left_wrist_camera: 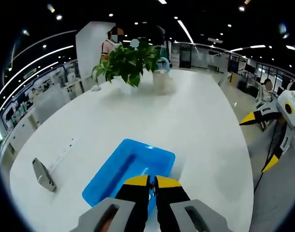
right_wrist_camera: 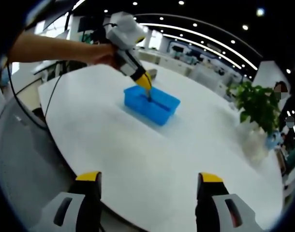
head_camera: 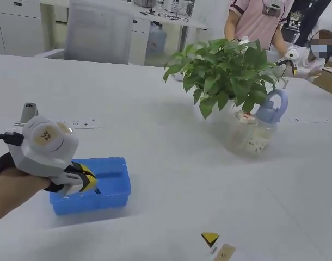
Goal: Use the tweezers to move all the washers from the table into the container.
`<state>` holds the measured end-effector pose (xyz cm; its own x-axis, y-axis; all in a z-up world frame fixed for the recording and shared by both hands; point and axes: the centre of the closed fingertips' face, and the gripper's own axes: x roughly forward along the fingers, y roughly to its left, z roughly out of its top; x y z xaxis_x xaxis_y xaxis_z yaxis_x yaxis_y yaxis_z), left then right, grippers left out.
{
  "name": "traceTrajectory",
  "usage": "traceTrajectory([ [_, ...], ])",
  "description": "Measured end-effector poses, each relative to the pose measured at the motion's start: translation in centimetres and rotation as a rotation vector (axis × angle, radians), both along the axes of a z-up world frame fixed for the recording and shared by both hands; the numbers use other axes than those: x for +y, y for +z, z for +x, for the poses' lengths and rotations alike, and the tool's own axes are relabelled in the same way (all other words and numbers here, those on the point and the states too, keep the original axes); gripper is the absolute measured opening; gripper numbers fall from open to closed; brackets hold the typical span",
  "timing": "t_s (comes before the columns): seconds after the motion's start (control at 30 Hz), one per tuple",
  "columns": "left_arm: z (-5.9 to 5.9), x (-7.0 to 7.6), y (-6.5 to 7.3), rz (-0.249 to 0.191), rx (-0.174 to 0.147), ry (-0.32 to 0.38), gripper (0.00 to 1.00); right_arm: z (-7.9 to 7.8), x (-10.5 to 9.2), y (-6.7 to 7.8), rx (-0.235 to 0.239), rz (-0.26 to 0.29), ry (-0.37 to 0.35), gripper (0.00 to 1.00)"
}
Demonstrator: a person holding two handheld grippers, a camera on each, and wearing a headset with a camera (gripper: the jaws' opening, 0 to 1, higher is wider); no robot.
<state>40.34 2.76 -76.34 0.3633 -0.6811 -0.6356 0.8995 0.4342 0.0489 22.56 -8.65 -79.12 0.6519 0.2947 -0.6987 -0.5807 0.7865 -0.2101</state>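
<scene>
In the head view my left claw (head_camera: pixel 90 182) hangs over the blue container (head_camera: pixel 103 200), which sits on the white tabletop (head_camera: pixel 182 163) well apart from the plant (head_camera: pixel 226 70). The left gripper view shows its jaws pinched almost together above the container, with my right claw (left_wrist_camera: pixel 258 144) spread wide off to one side. In the right gripper view that claw's jaws stand wide over the tabletop, and the left claw grips thin dark tweezers (right_wrist_camera: pixel 149 96) dipping into the container.

Right gripper (right_wrist_camera: pixel 150 180): jaws wide apart above the white table (right_wrist_camera: pixel 138 154); left gripper (right_wrist_camera: pixel 146 86), held in a hand (right_wrist_camera: pixel 96 52), points its closed yellow tips down over the blue container (right_wrist_camera: pixel 162 110). A leafy plant (right_wrist_camera: pixel 256 101) stands well apart, toward the right.
</scene>
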Motion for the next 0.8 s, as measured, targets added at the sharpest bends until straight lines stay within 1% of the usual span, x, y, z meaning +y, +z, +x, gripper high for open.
traceTrajectory([
  [0.03,0.0,0.1,0.4,-0.003,-0.016,0.001,0.00,-0.1,0.1,-0.1,0.005,0.003,0.006,0.79],
  [0.07,-0.1,0.2,1.2,-0.010,-0.044,0.001,0.00,-0.1,0.3,-0.1,0.011,0.006,0.015,0.79],
  [0.1,-0.3,0.3,1.7,-0.018,-0.052,0.001,0.00,-0.2,0.5,0.0,0.008,0.007,0.022,0.79],
  [0.13,-0.6,0.4,2.5,-0.040,-0.056,0.003,0.00,-0.2,0.9,0.3,0.002,0.007,0.047,0.78],
  [0.17,-1.0,0.4,3.0,-0.056,-0.058,0.001,0.00,-0.3,1.1,0.4,0.007,0.007,0.063,0.77],
  [0.2,-1.5,0.6,3.7,-0.067,-0.076,-0.010,0.00,0.0,1.6,0.8,0.006,0.007,0.076,0.76],
  [0.23,-1.9,0.7,4.1,-0.071,-0.086,-0.018,0.00,0.3,2.0,1.2,0.003,0.014,0.088,0.75],
  [0.27,-2.2,0.9,4.4,-0.072,-0.087,-0.022,0.00,0.7,2.7,1.8,-0.001,0.027,0.112,0.73],
  [0.33,-3.3,0.9,5.2,-0.097,-0.090,-0.040,0.00,2.0,3.9,3.6,-0.033,0.037,0.151,0.68],
  [0.37,-4.0,1.0,5.6,-0.115,-0.088,-0.053,0.00,2.8,4.7,4.5,-0.052,0.041,0.183,0.64],
  [0.4,-4.4,1.0,5.9,-0.120,-0.094,-0.060,0.00,3.3,5.1,5.1,-0.057,0.050,0.200,0.61],
  [0.43,-5.1,1.2,6.2,-0.120,-0.108,-0.071,0.00,4.1,5.9,6.0,-0.067,0.067,0.225,0.58],
  [0.5,-6.0,1.2,6.7,-0.114,-0.133,-0.101,0.00,4.9,6.6,6.9,-0.069,0.090,0.262,0.51],
  [0.53,-6.8,1.2,7.1,-0.131,-0.121,-0.117,0.00,5.3,7.2,7.3,-0.056,0.101,0.295,0.48],
  [0.57,-7.3,1.1,7.4,-0.148,-0.112,-0.120,0.00,5.6,7.4,7.4,-0.045,0.104,0.311,0.44],
  [0.6,-8.0,1.1,7.8,-0.165,-0.111,-0.129,0.00,5.9,7.8,7.5,-0.038,0.108,0.340,0.41],
  [0.63,-8.5,1.1,8.1,-0.169,-0.111,-0.139,0.00,6.0,8.1,7.5,-0.026,0.110,0.361,0.38],
  [0.67,-9.1,1.2,8.3,-0.173,-0.108,-0.153,0.00,6.3,8.5,7.7,-0.027,0.103,0.381,0.36],
  [0.73,-9.9,1.2,8.7,-0.185,-0.115,-0.172,0.00,6.4,9.1,8.0,-0.036,0.082,0.431,0.35],
  [0.77,-10.5,1.2,8.9,-0.191,-0.112,-0.196,0.00,6.5,9.4,8.0,-0.036,0.083,0.441,0.34],
  [0.8,-10.7,1.2,9.0,-0.194,-0.110,-0.206,0.00,6.6,9.8,8.2,-0.038,0.092,0.458,0.33],
])
